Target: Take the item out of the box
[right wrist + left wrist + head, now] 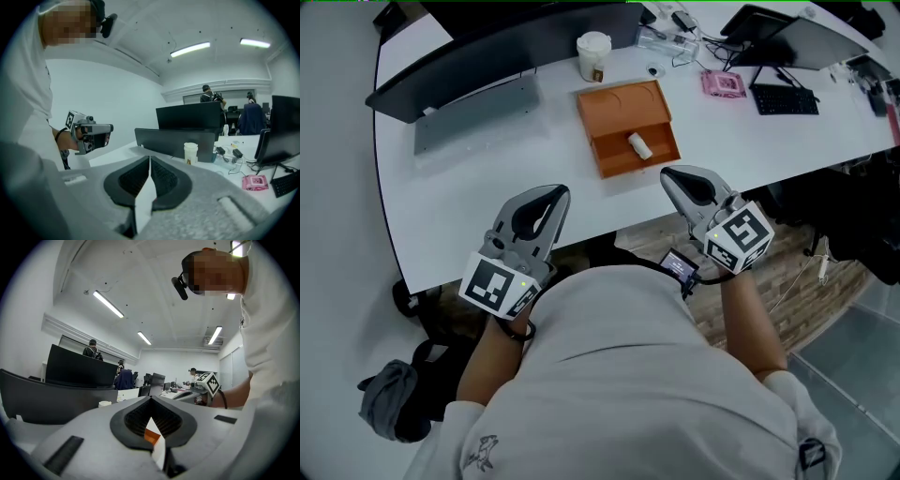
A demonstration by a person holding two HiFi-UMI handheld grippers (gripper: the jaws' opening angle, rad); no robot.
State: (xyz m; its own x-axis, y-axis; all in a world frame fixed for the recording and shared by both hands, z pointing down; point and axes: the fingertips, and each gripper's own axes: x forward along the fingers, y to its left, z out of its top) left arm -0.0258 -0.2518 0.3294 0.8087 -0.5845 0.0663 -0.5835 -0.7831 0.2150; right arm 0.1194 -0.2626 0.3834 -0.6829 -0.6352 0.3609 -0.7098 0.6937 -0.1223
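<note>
Lying loose in the box (622,103), toward its 5 o'clock corner: one item (638,145), a small white cylinder; likely light, stiff, apt to roll; best pinched across its middle; one box; left gripper (556,194) and right gripper (671,174) both closed on nothing, at the box's 6 o'clock.

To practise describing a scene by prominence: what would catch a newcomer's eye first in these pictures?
The open orange box in the middle of the white table stands out first, with a small white item lying in its near tray. Next come the left gripper and right gripper, both shut and empty, at the table's near edge, short of the box.
</note>
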